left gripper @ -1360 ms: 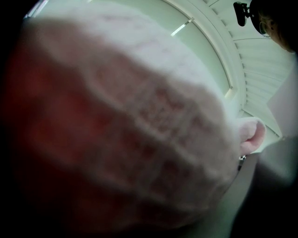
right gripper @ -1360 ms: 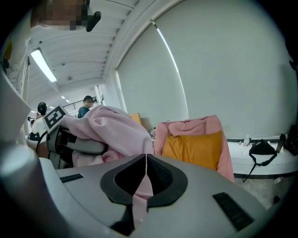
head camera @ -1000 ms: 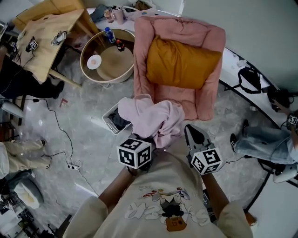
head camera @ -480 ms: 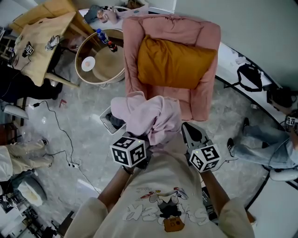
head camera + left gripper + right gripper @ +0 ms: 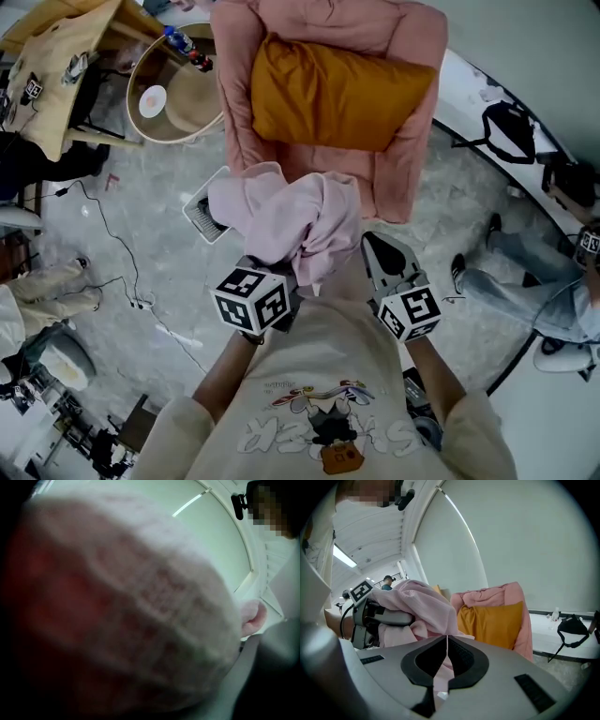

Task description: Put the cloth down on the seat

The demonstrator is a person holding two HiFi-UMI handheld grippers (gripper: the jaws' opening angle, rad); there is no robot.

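Pink cloth [image 5: 281,211] bunched in left tool [image 5: 396,618] — right tool [image 5: 447,641] pinching its edge, near seat [image 5: 328,171]

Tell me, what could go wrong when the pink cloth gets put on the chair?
1. The cloth seems to hang short of the seat, over the floor and a white basket. Let go now, and it would probably land there.
2. The orange cushion fills most of the armchair, so the cloth may slide off the front.
3. The cloth is bunched over the left gripper, so it might cling when released.
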